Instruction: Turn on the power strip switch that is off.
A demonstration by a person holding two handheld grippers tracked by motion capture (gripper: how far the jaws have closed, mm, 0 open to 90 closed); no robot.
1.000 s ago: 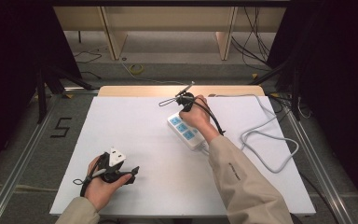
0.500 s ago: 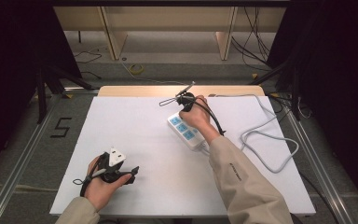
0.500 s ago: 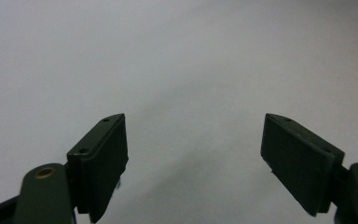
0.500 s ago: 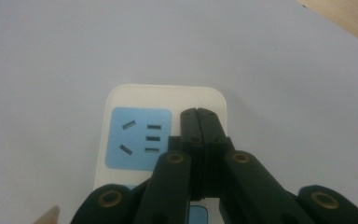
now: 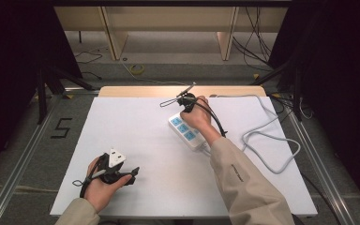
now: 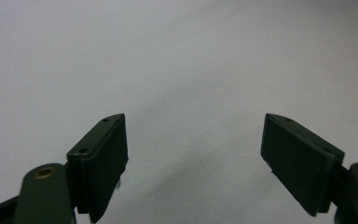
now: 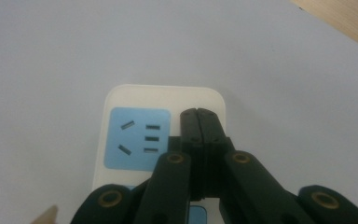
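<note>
Evidently the right claw [image 7: 198, 116], its jaws shut tight together with nothing between them, is pressed tip-down on the far end of the white power strip [image 5: 186, 131], beside the end blue socket [image 7: 137, 138], probably to pin the strip flat or push a switch there. The strip lies slantwise on the table [image 5: 136, 126] toward the far edge, its grey cable [image 5: 267, 140] looping off to the right. The left claw [image 5: 133, 174] rests near the front edge, jaws wide apart and empty. Broad bare surface lies between the two hands, so there is ample room to move.
</note>
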